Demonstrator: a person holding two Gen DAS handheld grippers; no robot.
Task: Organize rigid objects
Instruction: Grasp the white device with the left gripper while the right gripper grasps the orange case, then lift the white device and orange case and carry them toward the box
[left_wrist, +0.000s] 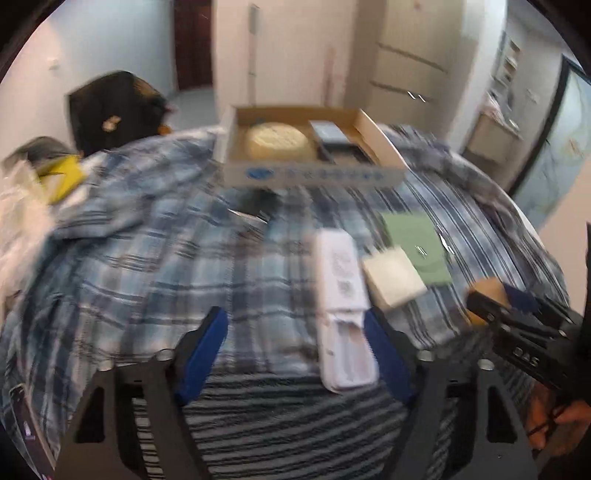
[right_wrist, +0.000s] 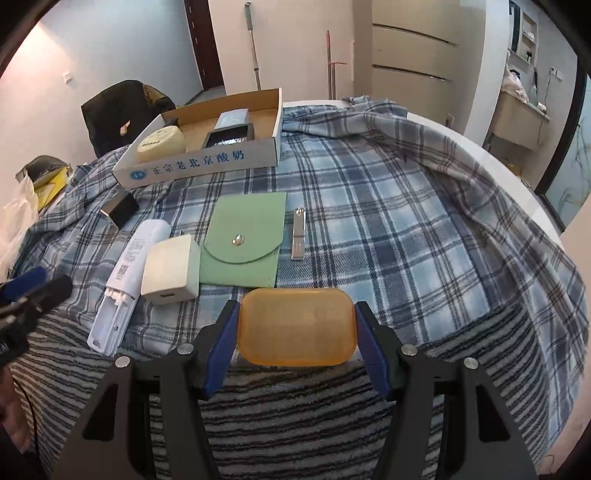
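Left wrist view: the left gripper (left_wrist: 295, 354) stands open, with the long white case (left_wrist: 345, 310) lying just inside its right finger, long axis running away toward the cardboard box (left_wrist: 314, 175). Right of it, the right gripper (right_wrist: 295, 343) clamps the orange case (right_wrist: 297, 326), long axis crosswise between its fingers.

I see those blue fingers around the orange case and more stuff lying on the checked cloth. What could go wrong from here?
1. The rounded translucent orange case is pinched only at its ends by the right gripper; it might slip.
2. The left gripper straddles the long white plastic case off-centre, right beside the white square box; closing may nudge that box.
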